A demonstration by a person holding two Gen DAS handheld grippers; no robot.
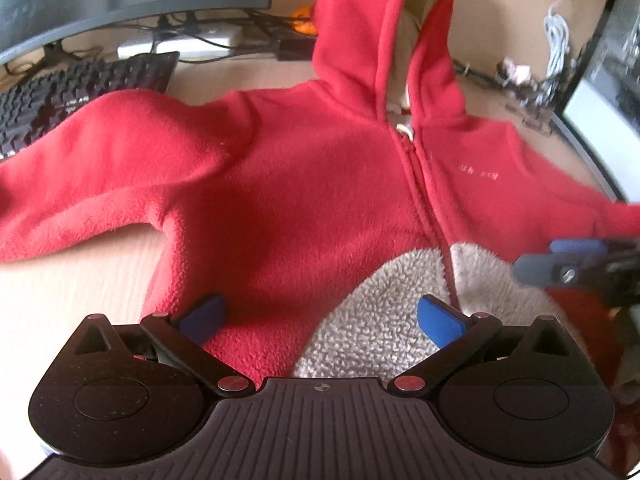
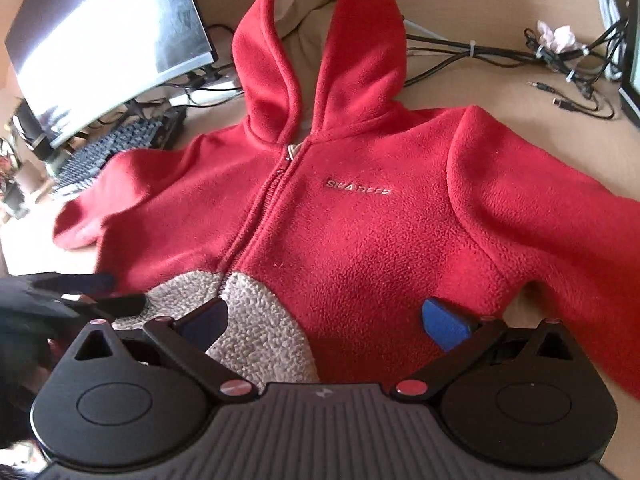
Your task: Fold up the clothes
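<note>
Red hoodie (image 1: 300, 184) lies under wide-spread left gripper (image 1: 320, 316) and right gripper (image 2: 324, 320).

a light wooden desk (image 2: 480, 8) carries everything here. at the far left a dark keyboard (image 2: 116, 144) lies flat, with a monitor (image 2: 108, 36) standing just behind it, its screen washed out by glare. black cables (image 2: 460, 50) run across the far side toward the right, bundled with a white tie. near them sits a small crumpled pinkish thing (image 2: 556, 34), perhaps tissue. a coiled white cable (image 1: 558, 36) lies far right.
</note>
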